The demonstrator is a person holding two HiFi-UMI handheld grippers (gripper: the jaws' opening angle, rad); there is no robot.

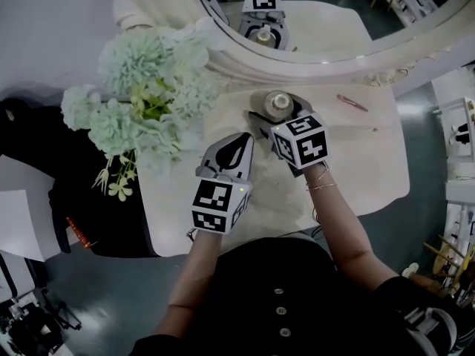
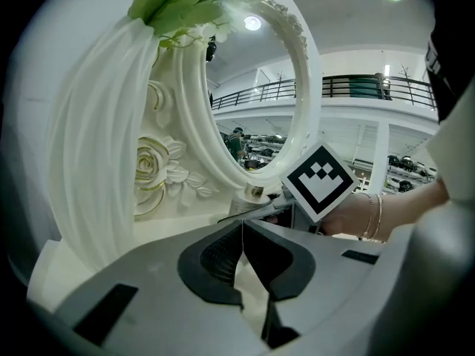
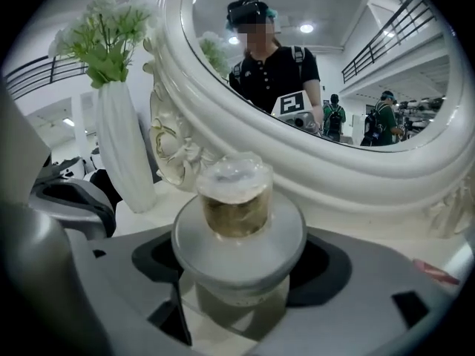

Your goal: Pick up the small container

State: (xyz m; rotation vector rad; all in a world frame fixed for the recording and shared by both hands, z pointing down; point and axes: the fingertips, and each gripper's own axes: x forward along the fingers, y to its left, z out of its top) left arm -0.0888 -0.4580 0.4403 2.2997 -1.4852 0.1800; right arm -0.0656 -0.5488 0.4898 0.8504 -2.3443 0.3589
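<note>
The small container [image 1: 279, 102] [image 3: 237, 213] has a wide grey collar and a clear cap over a gold neck. It stands at the back of the white table [image 1: 371, 162], just in front of the mirror. My right gripper [image 1: 276, 115] [image 3: 237, 291] is shut on its lower body, one jaw on each side. Whether it is off the table, I cannot tell. My left gripper [image 1: 238, 142] [image 2: 242, 228] is just to the near left, shut with nothing in it, its pads touching at the tips. The left gripper view shows the container [image 2: 250, 196] beyond them.
A white vase of pale green flowers [image 1: 145, 87] [image 3: 122, 147] stands on the table's left side, close to the left gripper. The ornate white mirror frame [image 1: 297, 65] [image 3: 312, 147] rises right behind the container. A thin pink item [image 1: 352, 102] lies at the back right.
</note>
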